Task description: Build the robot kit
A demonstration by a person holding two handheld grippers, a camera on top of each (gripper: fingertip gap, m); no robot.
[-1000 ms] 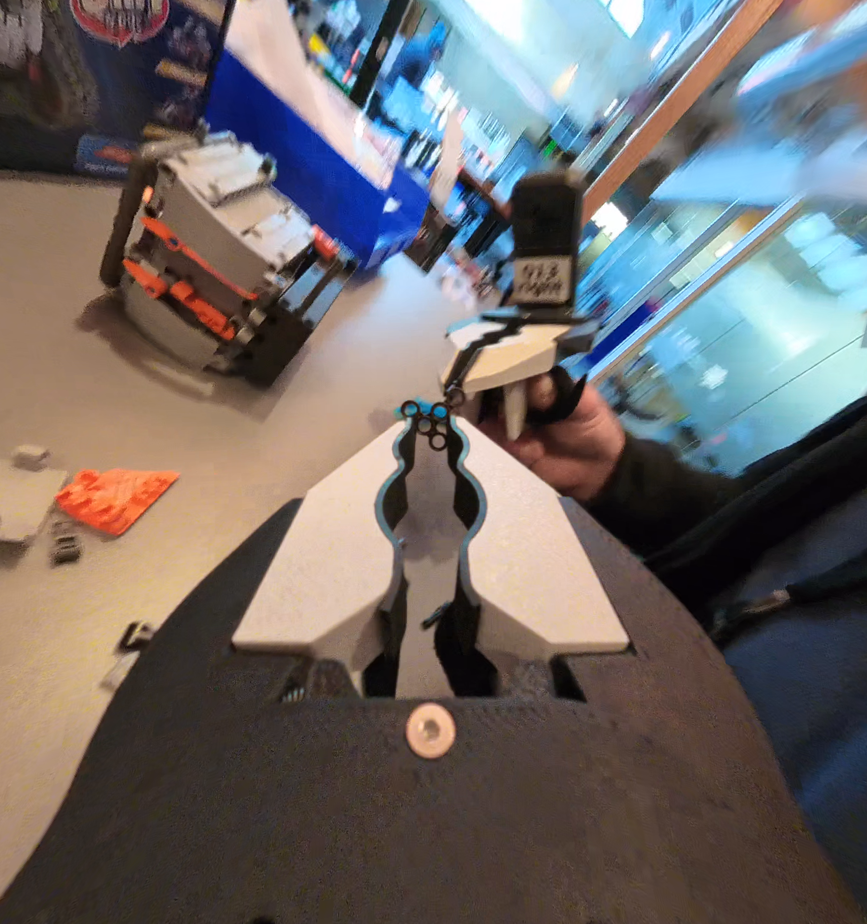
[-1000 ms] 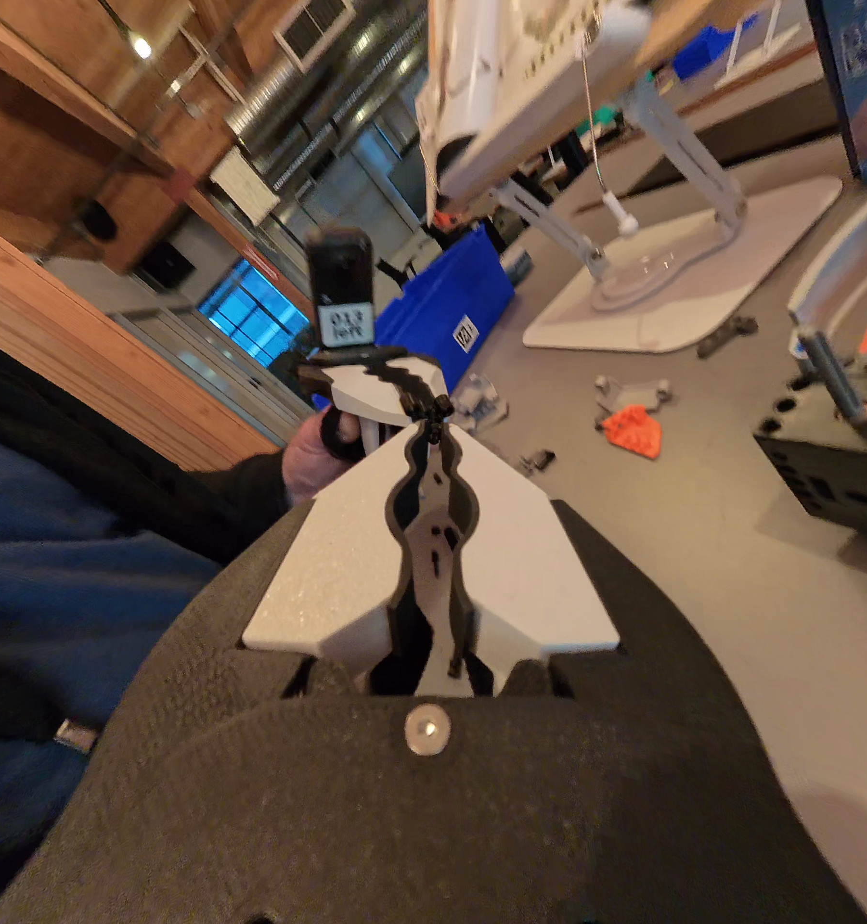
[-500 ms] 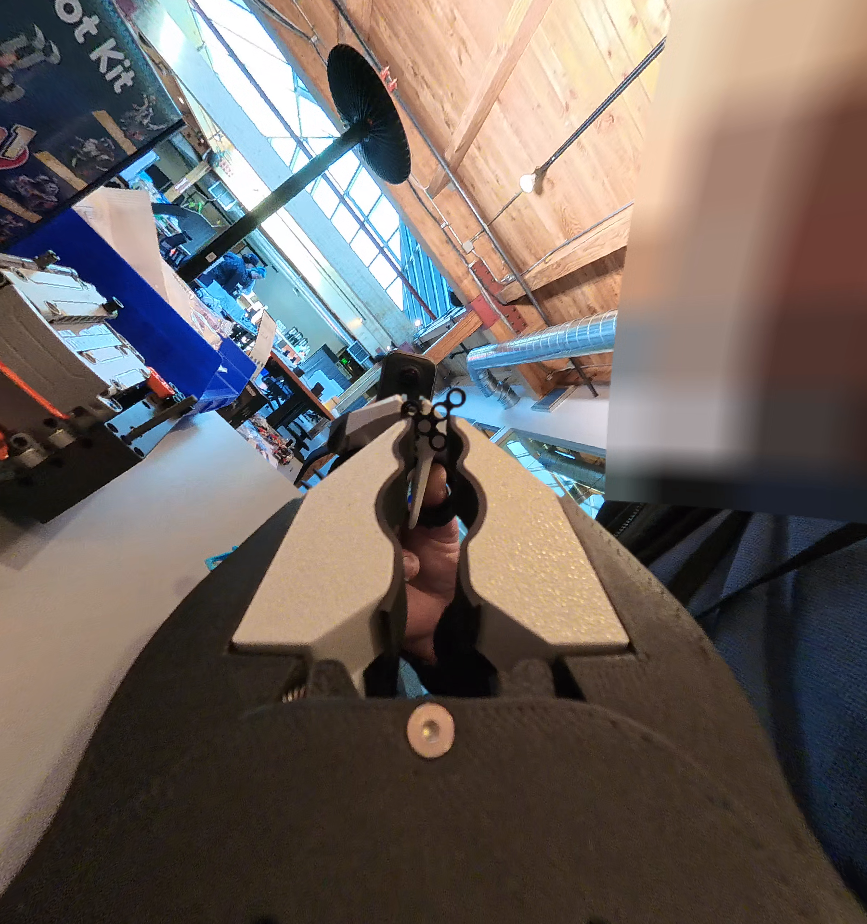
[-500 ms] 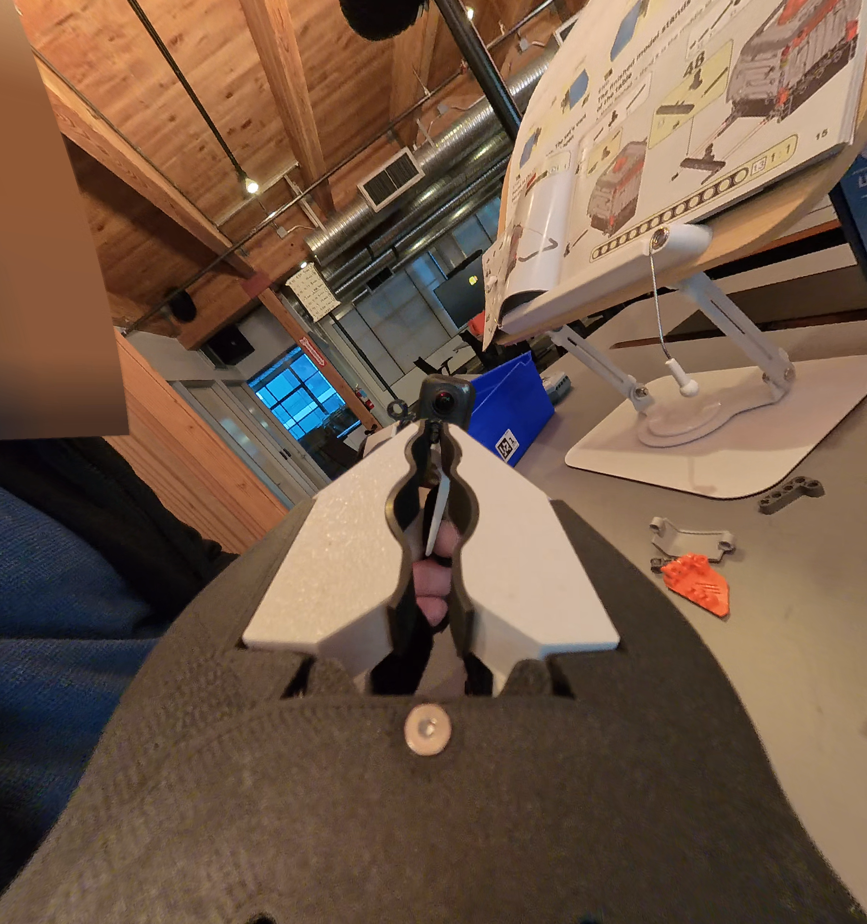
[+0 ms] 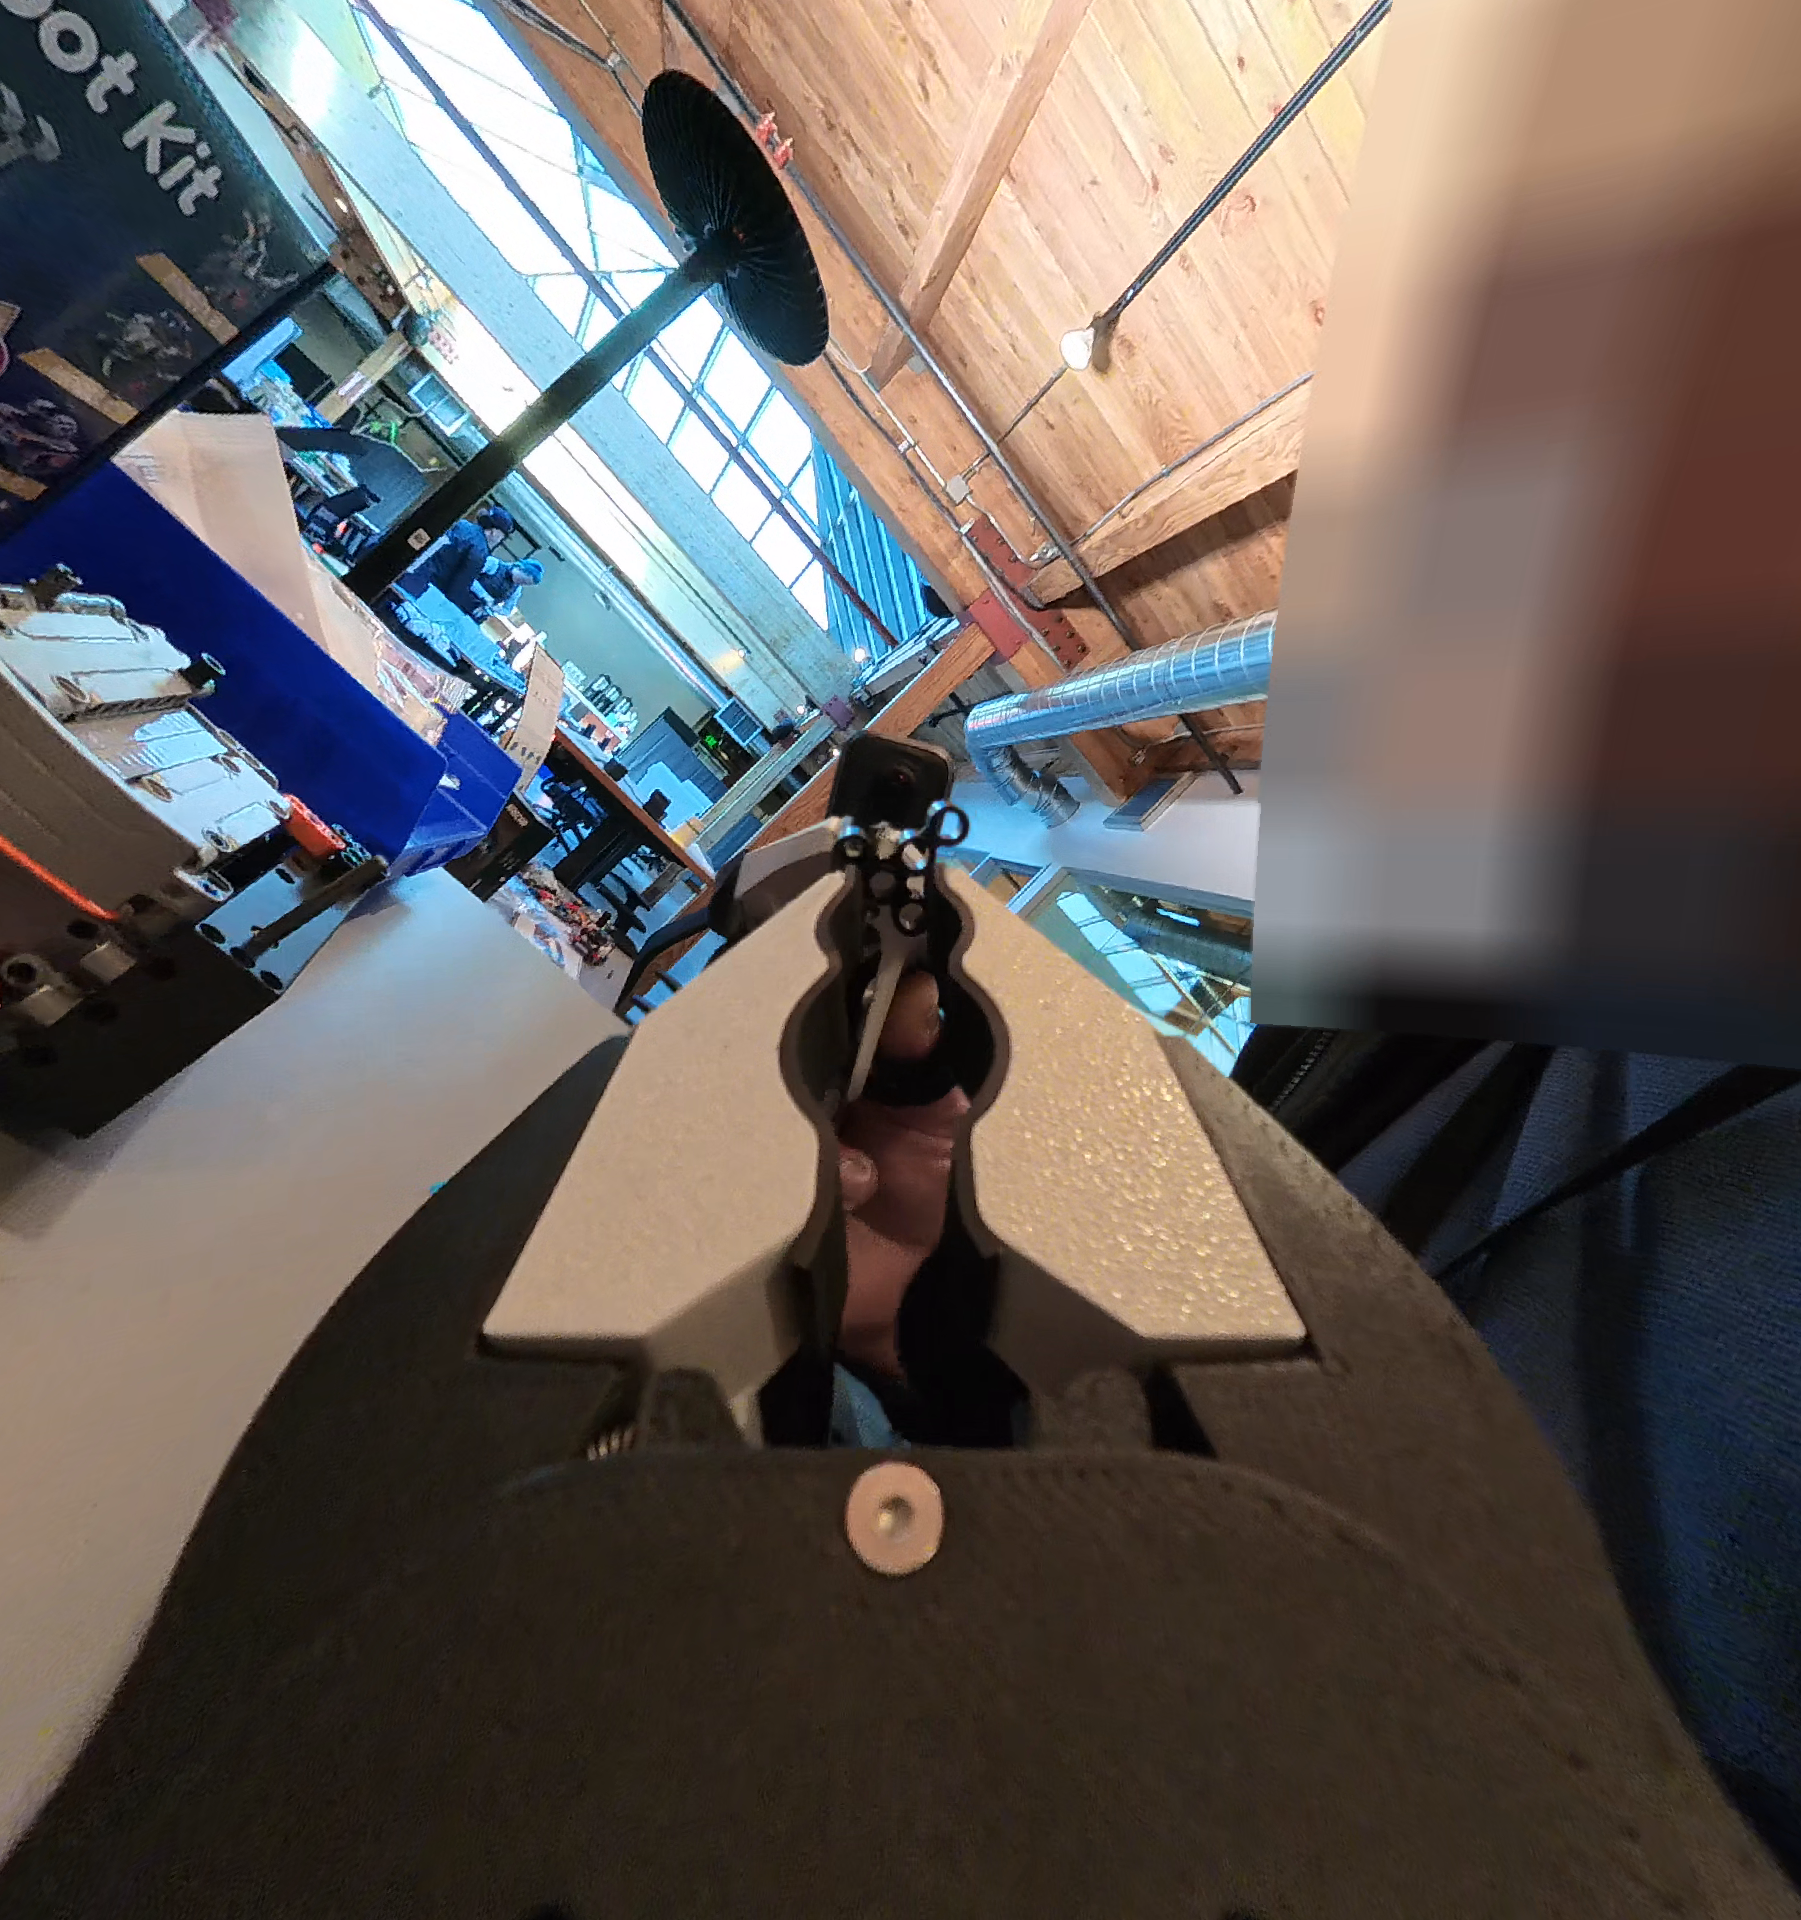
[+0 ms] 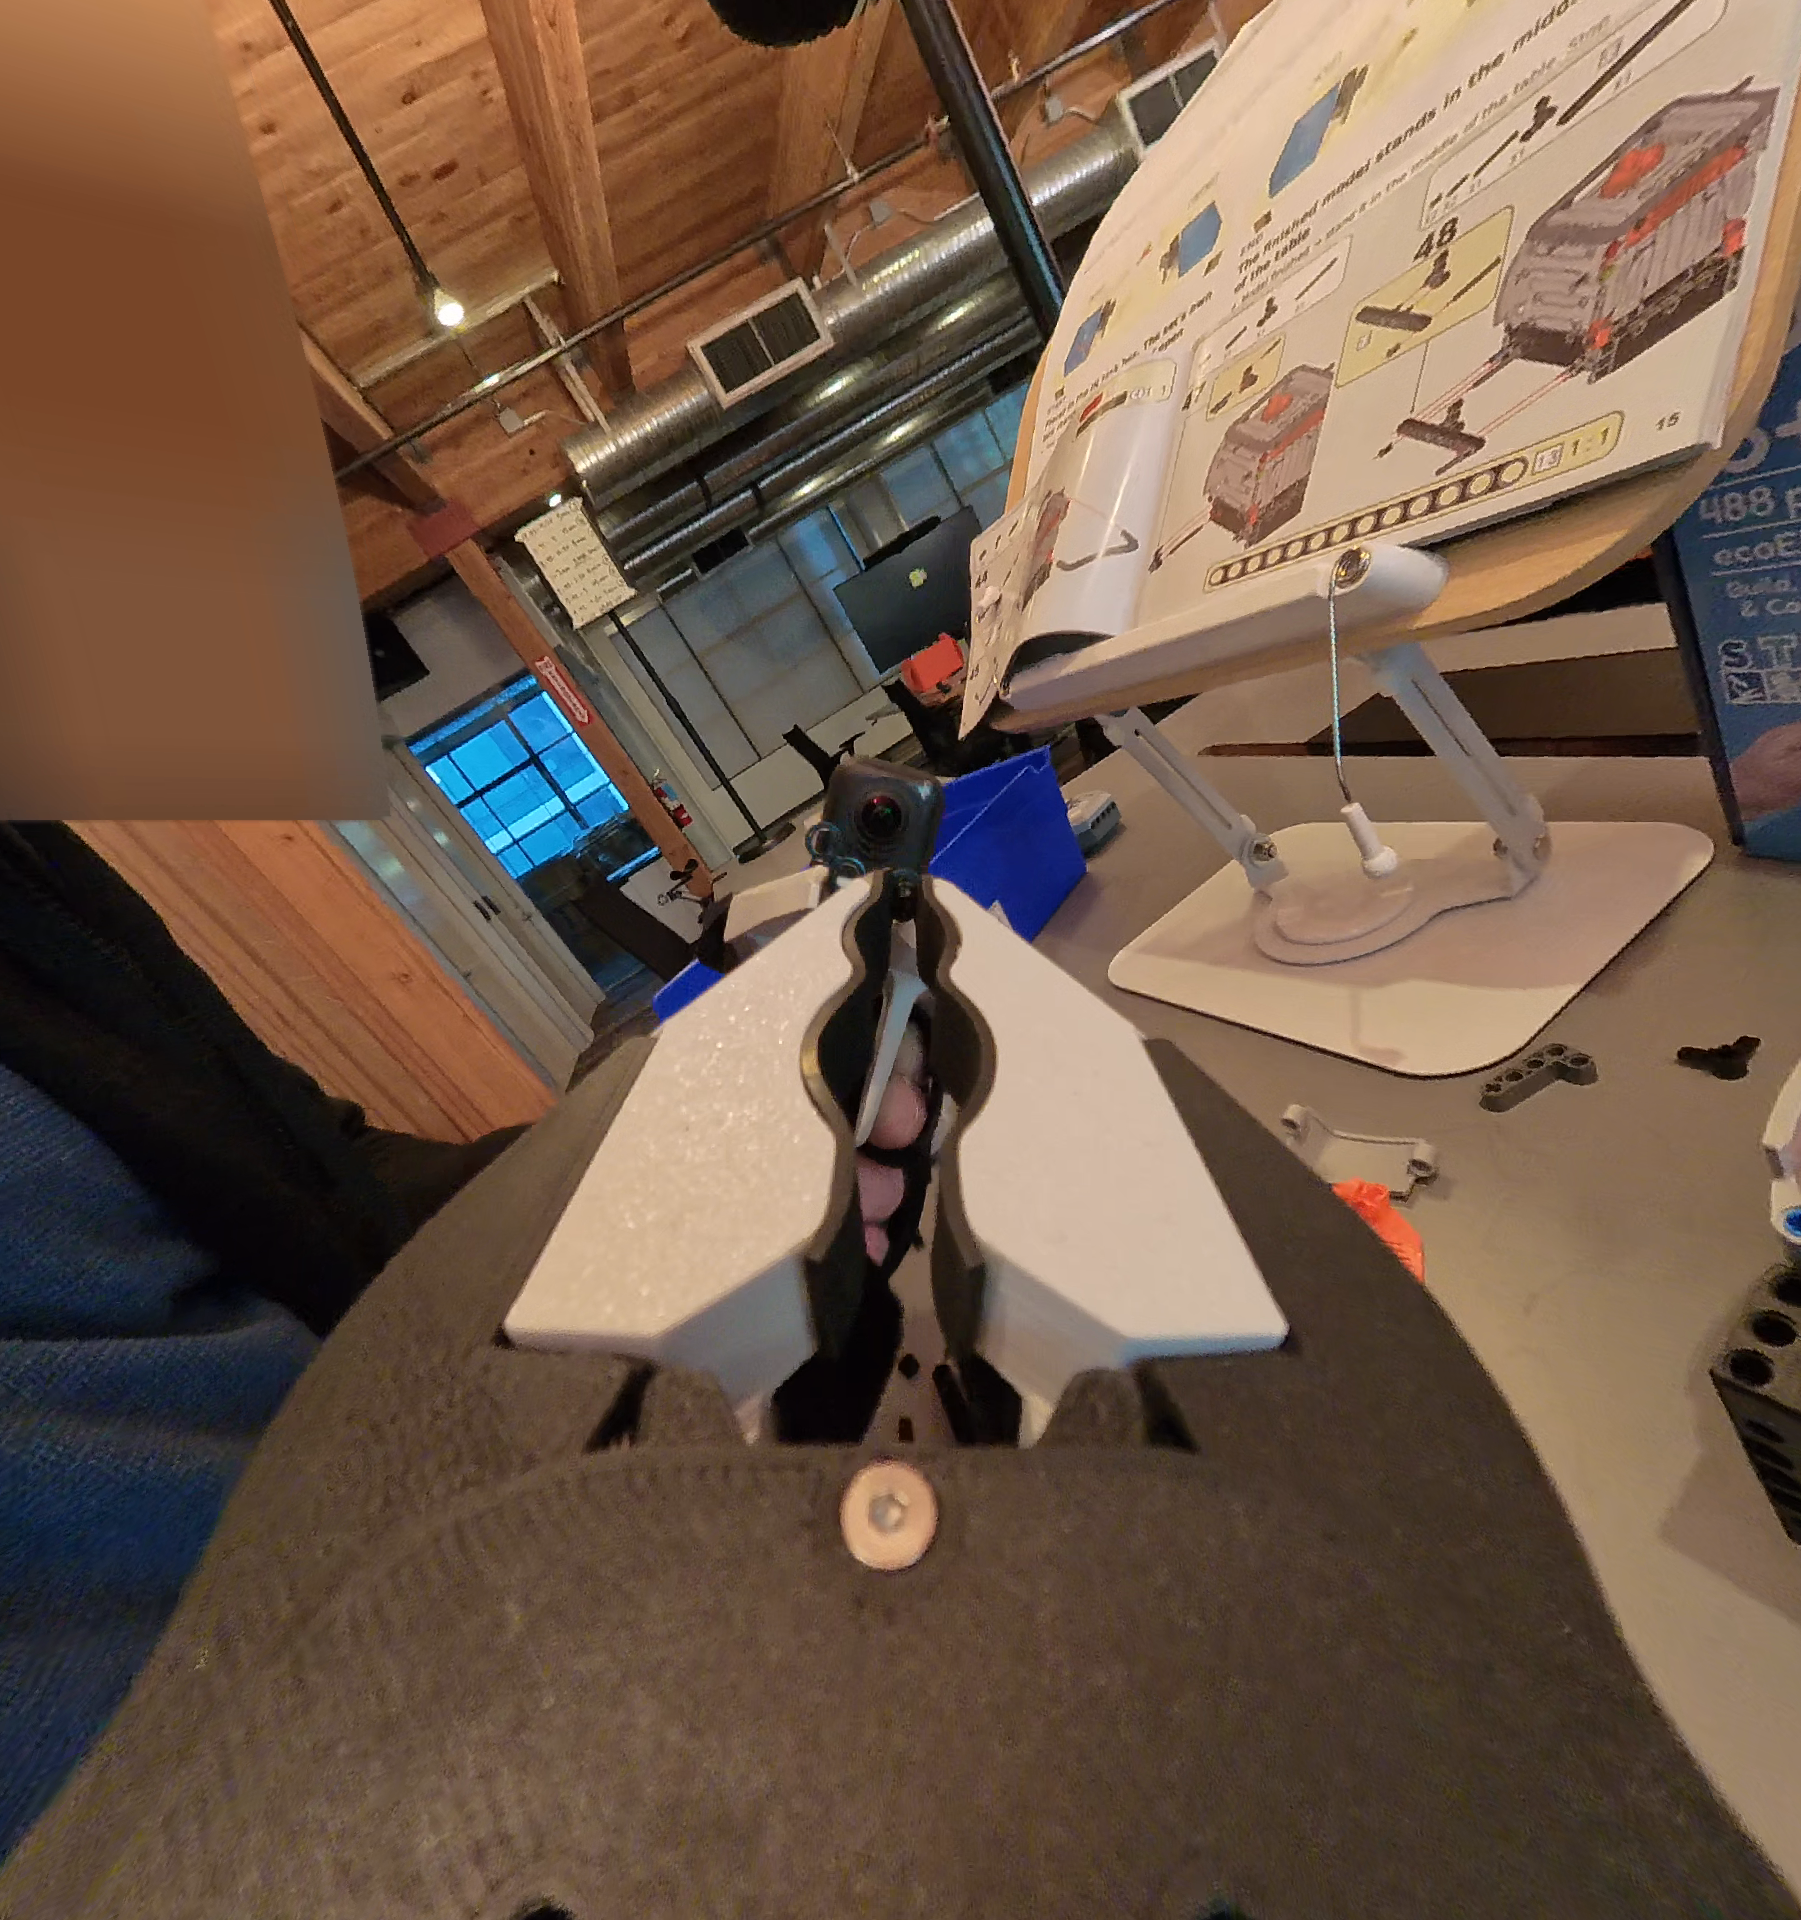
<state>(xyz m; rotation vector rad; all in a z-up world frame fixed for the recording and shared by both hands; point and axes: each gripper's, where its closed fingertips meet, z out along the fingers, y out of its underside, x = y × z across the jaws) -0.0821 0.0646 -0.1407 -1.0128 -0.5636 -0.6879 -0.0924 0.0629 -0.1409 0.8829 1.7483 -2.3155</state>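
Pinching small black holed plastic piece (image 5: 901, 868): left tool (image 5: 891, 883), right tool (image 6: 891, 899), tips meeting.

A workshop-like maker space in a converted industrial hall. Timber ceiling (image 5: 1083, 208) and metal ducting (image 6: 875, 281) sit at twelve o'clock. At two o'clock, an instruction booklet (image 6: 1395, 312) stands on the grey worktable (image 6: 1498, 1195).

Colours of the bench and its parts

Grey table (image 6: 1561, 1299); grey model (image 5: 75, 727) with orange trim on a black base, far left; blue bin (image 6: 1010, 831); white stand (image 6: 1415, 935); orange piece (image 6: 1384, 1226); small black beam (image 5: 896, 862) with round holes.
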